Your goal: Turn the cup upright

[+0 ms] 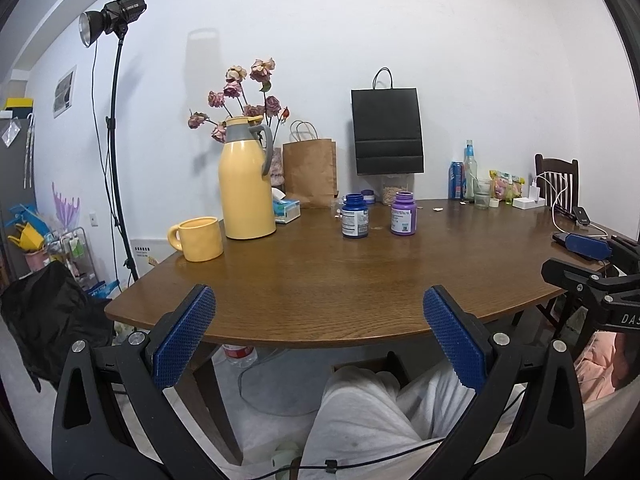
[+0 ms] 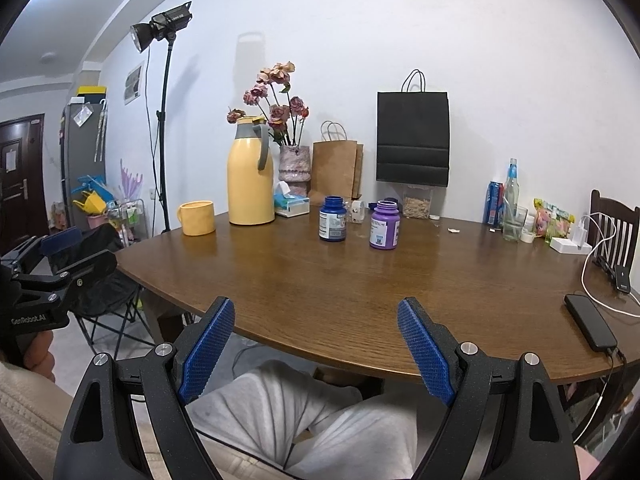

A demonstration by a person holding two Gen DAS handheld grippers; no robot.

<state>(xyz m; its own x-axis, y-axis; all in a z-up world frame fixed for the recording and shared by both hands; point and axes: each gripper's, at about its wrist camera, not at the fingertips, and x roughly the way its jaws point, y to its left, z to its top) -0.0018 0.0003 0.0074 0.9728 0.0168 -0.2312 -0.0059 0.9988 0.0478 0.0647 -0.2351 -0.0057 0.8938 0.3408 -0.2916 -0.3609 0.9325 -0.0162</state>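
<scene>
A yellow mug (image 1: 198,239) stands on the brown table (image 1: 340,280) at its left side, handle to the left, beside a yellow thermos jug (image 1: 247,178). Its top looks flat and closed, so it seems to stand upside down. It also shows in the right wrist view (image 2: 197,218). My left gripper (image 1: 318,312) is open and empty, held before the table's near edge, well short of the mug. My right gripper (image 2: 316,320) is open and empty over the near edge; it shows at the right of the left wrist view (image 1: 588,256).
A blue bottle (image 1: 355,216) and a purple bottle (image 1: 403,214) stand mid-table. Tissue box (image 1: 286,209), brown bag (image 1: 310,172), black bag (image 1: 387,132) and dried flowers line the back. A phone (image 2: 591,328) with cable lies at right. A light stand (image 1: 116,120) stands left.
</scene>
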